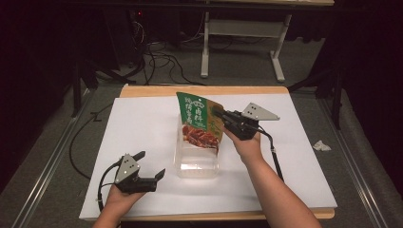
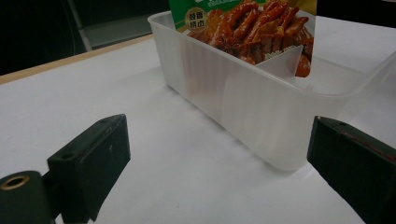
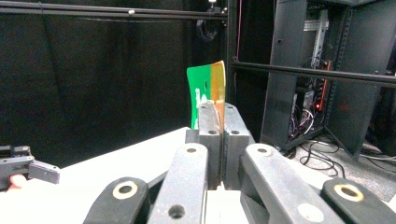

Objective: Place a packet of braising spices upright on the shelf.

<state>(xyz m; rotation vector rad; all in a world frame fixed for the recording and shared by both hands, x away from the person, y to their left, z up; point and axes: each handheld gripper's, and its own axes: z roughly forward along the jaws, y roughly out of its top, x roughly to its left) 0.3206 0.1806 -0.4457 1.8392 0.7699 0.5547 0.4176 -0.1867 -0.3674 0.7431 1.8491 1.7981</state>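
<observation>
Food is what this job is about: a food bag [image 1: 199, 119] is going into a clear plastic box [image 1: 196, 164] that sits in the middle of the desk [image 1: 142, 123].

The right claw [image 1: 219, 113] is squeezed tight on the bag's right edge, up near the top. In the right gripper view the two black jaws are pressed together with the thin green and orange edge of the bag [image 3: 210, 91] sticking up between them. I think the pinch is up high so the bottom of the bag can hang free and slide down into the box. The bag stands up with a small lean, and its bottom end is already inside the far part of the box.

The left claw [image 1: 151, 165] waits just left of the box, low over the desk. Its jaws are wide apart and hold nothing. In the left gripper view the box [image 2: 261, 100] sits right between them, a bit farther ahead. My guess is that it stays close so it can steady the box if the box slides or tips.

The bag is flat and shiny. It is green at the top with white writing, and lower down it has a picture of red-brown meat. The box is see-through with soft, rounded corners, so the picture shows through its wall.
</observation>
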